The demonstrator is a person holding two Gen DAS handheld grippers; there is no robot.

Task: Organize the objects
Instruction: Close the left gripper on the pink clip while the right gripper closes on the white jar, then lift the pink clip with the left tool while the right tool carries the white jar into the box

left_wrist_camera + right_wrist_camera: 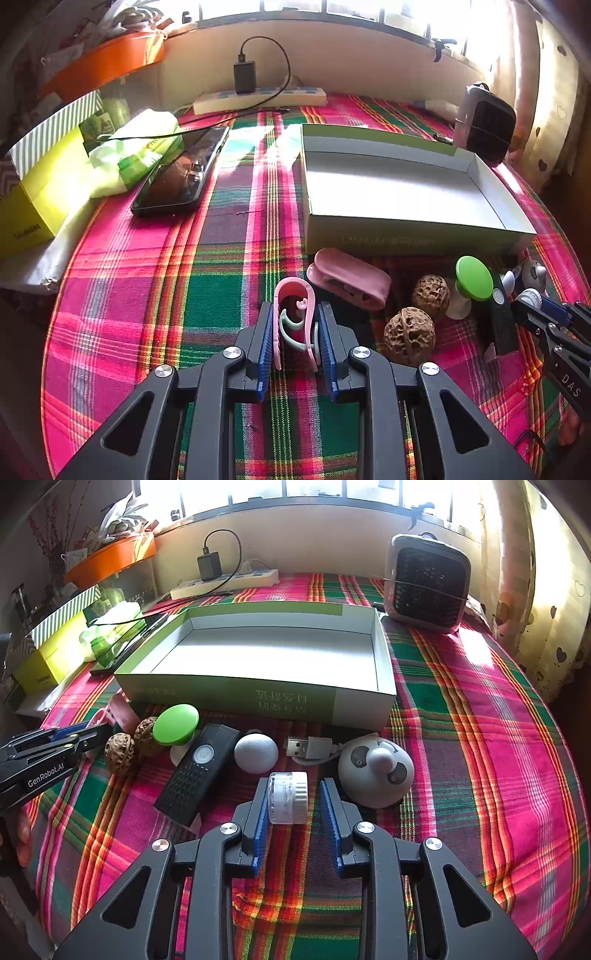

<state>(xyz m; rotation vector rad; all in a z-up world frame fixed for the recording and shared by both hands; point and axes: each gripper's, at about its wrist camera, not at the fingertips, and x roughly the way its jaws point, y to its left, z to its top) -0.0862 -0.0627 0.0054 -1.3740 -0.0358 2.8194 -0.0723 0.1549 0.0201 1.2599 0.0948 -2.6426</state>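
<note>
My left gripper [295,332] has both pads against a pink clip [293,317] that stands on the plaid cloth. My right gripper [291,801] is open around a small clear jar with a white lid [288,797]; the left pad is at the jar, the right pad stands apart. An open green-sided box with a white inside [402,192] lies beyond, also in the right wrist view [258,698]. In front of it lie a pink case [351,280], two walnuts [408,336], a green round knob [175,723], a black remote [199,768], a grey ball [256,753], a USB cable [310,747] and a panda-face gadget [376,771].
A phone [181,173], a green packet [136,147] and a yellow box [40,195] lie at the left. A power strip with a charger [258,96] runs along the back wall. A small fan heater [426,583] stands at the back right.
</note>
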